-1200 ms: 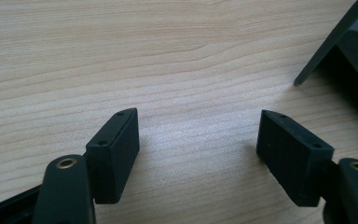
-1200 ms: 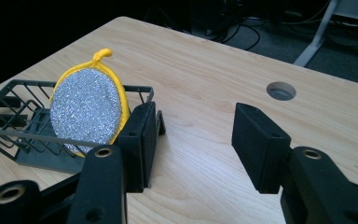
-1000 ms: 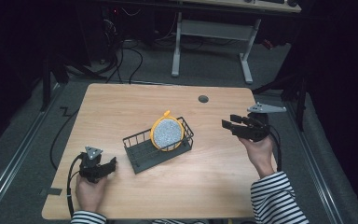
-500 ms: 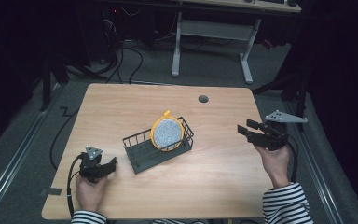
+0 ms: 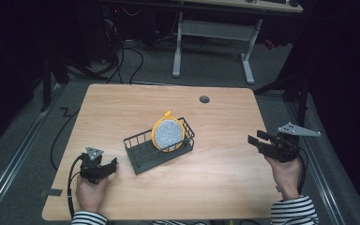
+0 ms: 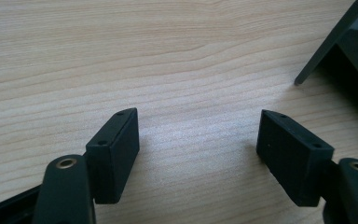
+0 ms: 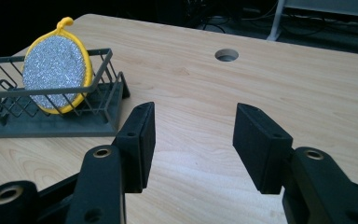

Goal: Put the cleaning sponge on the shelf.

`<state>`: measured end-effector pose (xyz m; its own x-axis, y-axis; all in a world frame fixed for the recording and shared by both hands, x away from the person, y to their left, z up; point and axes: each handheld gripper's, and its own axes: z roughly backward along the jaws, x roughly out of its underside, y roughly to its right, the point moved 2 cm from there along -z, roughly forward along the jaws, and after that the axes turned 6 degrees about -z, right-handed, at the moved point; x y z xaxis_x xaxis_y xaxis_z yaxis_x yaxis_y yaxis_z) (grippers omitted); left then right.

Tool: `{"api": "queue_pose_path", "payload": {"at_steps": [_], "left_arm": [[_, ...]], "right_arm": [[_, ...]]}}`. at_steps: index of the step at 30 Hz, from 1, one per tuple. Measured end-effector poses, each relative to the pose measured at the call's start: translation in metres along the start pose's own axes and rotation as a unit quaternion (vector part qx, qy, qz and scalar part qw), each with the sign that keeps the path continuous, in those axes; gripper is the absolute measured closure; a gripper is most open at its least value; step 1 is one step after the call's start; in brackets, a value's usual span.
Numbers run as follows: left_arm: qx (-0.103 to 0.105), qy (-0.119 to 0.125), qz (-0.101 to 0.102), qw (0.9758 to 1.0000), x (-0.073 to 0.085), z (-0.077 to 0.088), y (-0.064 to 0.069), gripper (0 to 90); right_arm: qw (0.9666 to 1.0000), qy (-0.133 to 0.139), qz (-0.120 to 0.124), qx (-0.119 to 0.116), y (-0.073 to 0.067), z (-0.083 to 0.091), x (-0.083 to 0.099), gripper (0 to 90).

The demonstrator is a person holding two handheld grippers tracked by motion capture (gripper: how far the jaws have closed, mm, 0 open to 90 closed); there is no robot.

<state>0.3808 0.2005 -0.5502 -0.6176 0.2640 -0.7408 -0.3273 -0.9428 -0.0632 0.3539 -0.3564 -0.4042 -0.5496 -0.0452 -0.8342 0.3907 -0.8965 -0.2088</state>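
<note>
Round glittery silver scrubber (image 5: 168,134), yellow-rimmed, propped upright in black wire basket (image 5: 145,152).
Right of basket, well apart: right gripper (image 5: 258,141), jaws wide apart, empty; left gripper (image 5: 113,163) likewise.

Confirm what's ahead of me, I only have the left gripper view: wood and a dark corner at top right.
Observer: That corner is the wire basket, mid-table.
Operator: Anything in it?
Observer: A round silver scrubber with a yellow rim, standing on edge against the basket's right end.
Operator: Where's the right gripper?
Observer: The right gripper is near the table's right edge, jaws open with nothing between them, pointing toward the basket.
Operator: Mine?
Observer: The left gripper is open over bare table, left of the basket.
</note>
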Motion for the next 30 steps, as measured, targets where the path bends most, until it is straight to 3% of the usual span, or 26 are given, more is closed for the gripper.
{"api": "queue_pose_path", "payload": {"at_steps": [17, 30], "left_arm": [[-0.001, -0.001, 0.001, 1.0000, 0.000, 0.000, 0.000, 30.3], [-0.001, -0.001, 0.000, 1.0000, 0.000, 0.000, 0.000, 30.2]], "right_arm": [[0.9994, 0.006, -0.033, -0.004, 0.010, 0.002, 0.037, 49.2], [0.9986, -0.016, -0.047, -0.019, 0.006, -0.020, 0.063, 50.3]]}}
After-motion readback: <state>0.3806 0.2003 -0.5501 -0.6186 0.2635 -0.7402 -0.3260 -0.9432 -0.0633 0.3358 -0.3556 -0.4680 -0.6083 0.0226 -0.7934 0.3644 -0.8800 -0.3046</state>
